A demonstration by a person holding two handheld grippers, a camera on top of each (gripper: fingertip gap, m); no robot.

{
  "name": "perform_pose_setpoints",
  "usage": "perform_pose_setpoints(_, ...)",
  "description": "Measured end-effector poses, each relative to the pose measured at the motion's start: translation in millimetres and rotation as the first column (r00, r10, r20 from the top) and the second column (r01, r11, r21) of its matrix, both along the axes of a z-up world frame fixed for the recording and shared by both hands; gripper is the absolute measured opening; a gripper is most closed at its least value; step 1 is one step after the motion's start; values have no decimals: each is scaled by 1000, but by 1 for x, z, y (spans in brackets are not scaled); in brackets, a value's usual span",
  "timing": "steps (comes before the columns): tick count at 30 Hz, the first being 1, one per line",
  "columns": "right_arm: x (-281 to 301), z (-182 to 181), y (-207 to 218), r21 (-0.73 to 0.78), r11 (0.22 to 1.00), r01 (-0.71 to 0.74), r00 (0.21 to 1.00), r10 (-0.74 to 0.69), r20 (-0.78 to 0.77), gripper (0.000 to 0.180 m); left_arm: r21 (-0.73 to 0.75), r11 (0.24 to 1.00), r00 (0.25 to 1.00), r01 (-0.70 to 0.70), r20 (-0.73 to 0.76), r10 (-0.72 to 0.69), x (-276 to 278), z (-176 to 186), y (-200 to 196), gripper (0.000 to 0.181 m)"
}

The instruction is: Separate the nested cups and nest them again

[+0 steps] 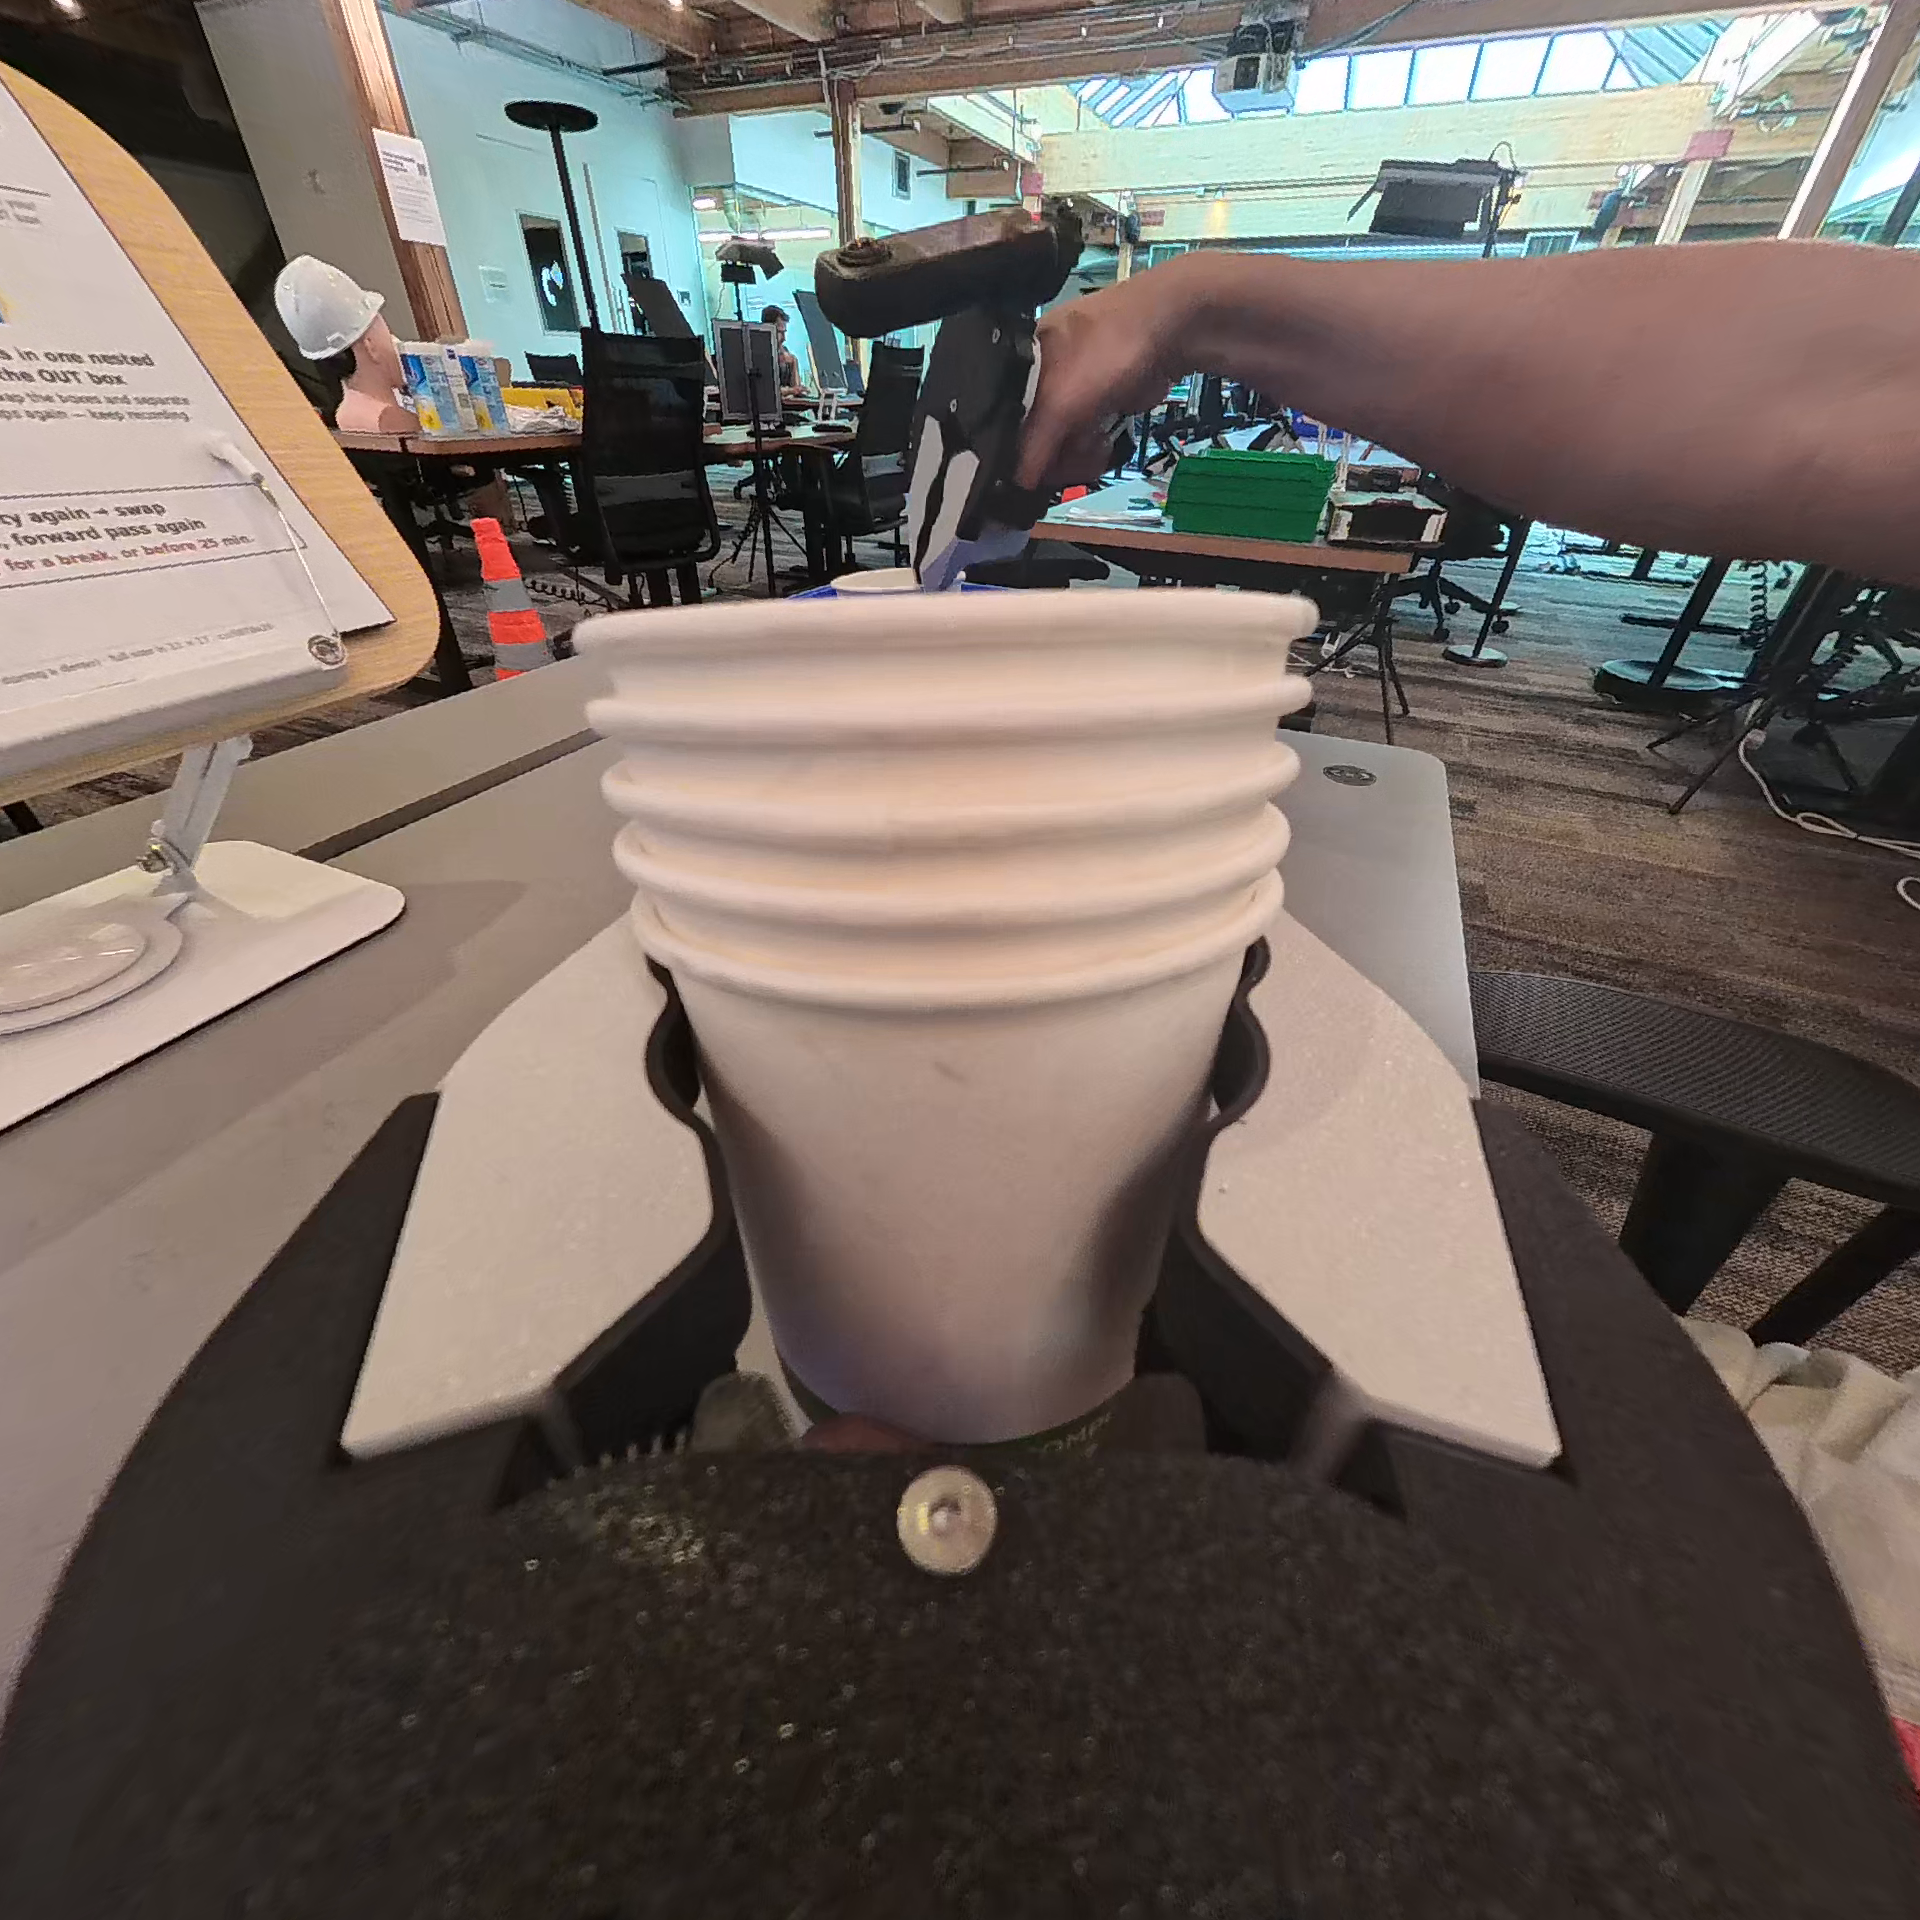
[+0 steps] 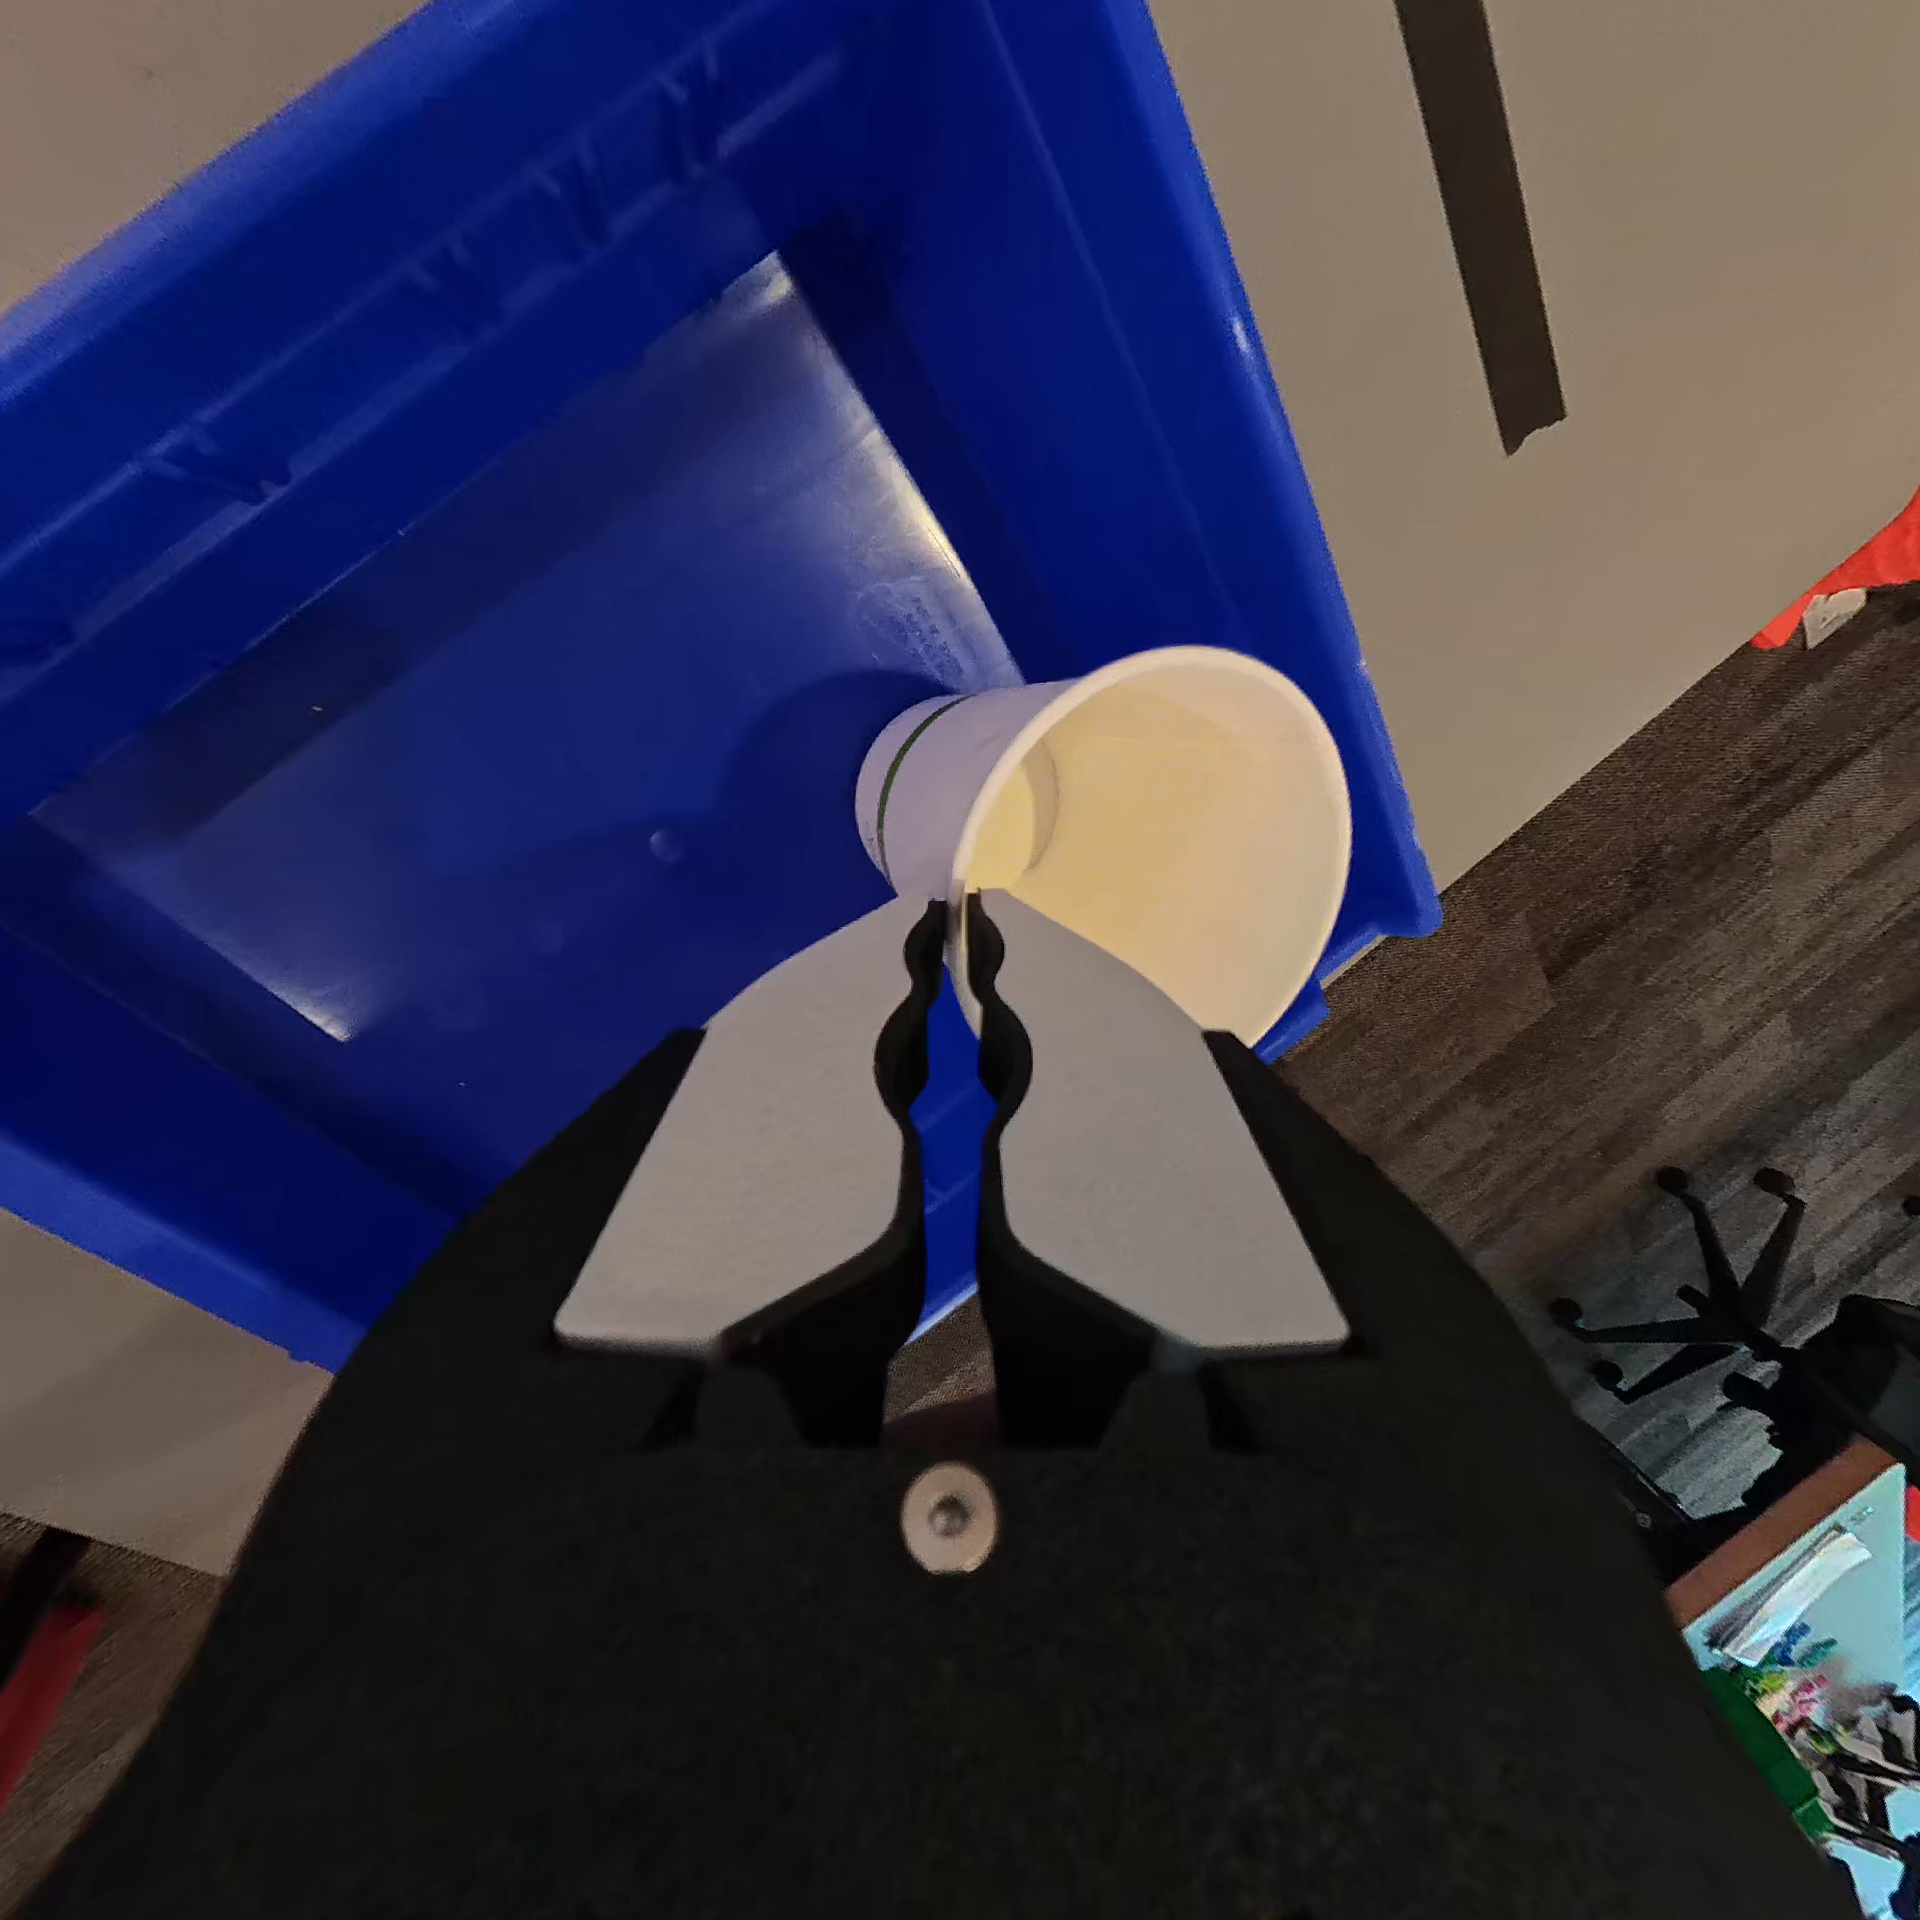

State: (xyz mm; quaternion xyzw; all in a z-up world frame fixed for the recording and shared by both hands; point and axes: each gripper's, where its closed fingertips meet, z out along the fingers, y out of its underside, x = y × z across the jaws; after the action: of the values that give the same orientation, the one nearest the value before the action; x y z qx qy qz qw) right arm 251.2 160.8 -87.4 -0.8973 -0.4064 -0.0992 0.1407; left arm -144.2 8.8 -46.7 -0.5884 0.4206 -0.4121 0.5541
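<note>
In the left wrist view, my left gripper (image 1: 951, 997) is shut on a stack of several nested white paper cups (image 1: 940, 883), held upright above the grey table (image 1: 260, 1195). Behind the stack, my right gripper (image 1: 940, 566) points down at a single white cup (image 1: 883, 580) in a blue bin (image 1: 805, 592), mostly hidden by the stack. In the right wrist view, my right gripper (image 2: 956, 902) is shut on the rim of the single white paper cup (image 2: 1122, 821), held over the open blue bin (image 2: 520, 665). The bin's floor is otherwise bare.
A stand with a printed sheet (image 1: 156, 416) sits at the table's left. A black chair (image 1: 1714, 1101) is at the right edge. A black tape strip (image 2: 1475, 208) lies on the table beyond the bin. Floor and chair legs (image 2: 1714, 1299) show at right.
</note>
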Motion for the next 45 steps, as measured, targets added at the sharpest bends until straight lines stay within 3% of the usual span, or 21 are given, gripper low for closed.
perform_pose_setpoints(3,-3,9,-2,15,1000,-4,1000,3,16,23,2,1000,1000,3,-2,-3,0,1,-1,98)
perform_pose_setpoints(5,-22,34,-2,79,996,-45,999,45,4,24,4,1000,1000,7,1,-7,0,2,-3,98)
perform_pose_setpoints(8,-103,84,-15,204,956,-212,965,238,-112,23,-2,1000,1000,15,7,-15,1,4,-4,99)
perform_pose_setpoints(10,-178,110,-49,252,892,-375,882,427,-201,23,-7,1000,1000,18,8,-18,2,4,-4,99)
perform_pose_setpoints(13,-281,129,-119,265,744,-613,683,668,-296,23,-15,1000,1000,21,11,-21,3,3,-4,99)
perform_pose_setpoints(16,-344,127,-166,252,622,-741,550,778,-303,23,-15,1000,1000,17,9,-17,2,3,-5,98)
perform_pose_setpoints(19,-382,116,-188,234,560,-795,488,819,-300,23,-22,1000,1000,13,-13,-14,1,1,-6,98)
perform_pose_setpoints(28,-404,83,-189,141,558,-818,499,809,-310,21,-44,999,995,4,-99,-9,-1,-6,-5,98)
perform_pose_setpoints(32,-406,84,-193,152,549,-822,474,807,-353,4,-47,999,996,0,-91,-5,-2,-5,-4,98)
perform_pose_setpoints(40,-402,83,-195,148,529,-835,470,828,-306,3,-22,1000,992,-5,-126,3,-3,-9,-3,98)
perform_pose_setpoints(45,-391,106,-188,169,536,-827,483,832,-273,3,-46,999,992,23,-122,-28,-1,-11,-6,98)
